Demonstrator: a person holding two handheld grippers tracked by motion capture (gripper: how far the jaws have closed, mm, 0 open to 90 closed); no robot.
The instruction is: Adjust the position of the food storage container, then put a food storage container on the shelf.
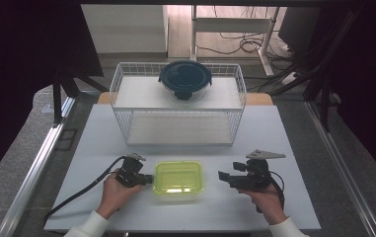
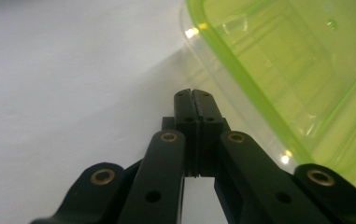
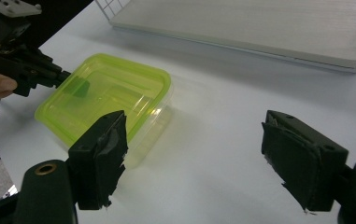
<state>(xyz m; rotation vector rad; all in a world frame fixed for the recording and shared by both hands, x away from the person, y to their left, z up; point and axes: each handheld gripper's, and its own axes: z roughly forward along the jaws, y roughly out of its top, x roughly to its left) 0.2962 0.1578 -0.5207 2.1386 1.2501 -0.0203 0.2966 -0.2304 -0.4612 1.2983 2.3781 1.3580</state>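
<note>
A pale grey tabletop [image 1: 101,148] carries a white wire rack [image 1: 178,103] at its far side, with a round dark-lidded container [image 1: 185,79] on the rack's upper shelf; beyond it lie a wooden floor and loose cables. Nearer the person sits a clear rectangular box with a green lid [image 1: 178,179], lying flat on the tabletop between the two grippers. The left gripper [image 1: 148,178] has its jaws pressed together with nothing between them, and its tip sits right at the box's near left edge; in the left gripper view the green lid [image 2: 283,70] rises just to the right of the closed jaws, though whether they touch the box cannot be told. The right gripper [image 1: 221,175] stands a little apart from the box's other side, its jaws spread wide and empty; in the right gripper view the box [image 3: 105,98] lies ahead and to the left, beyond the left jaw
</note>
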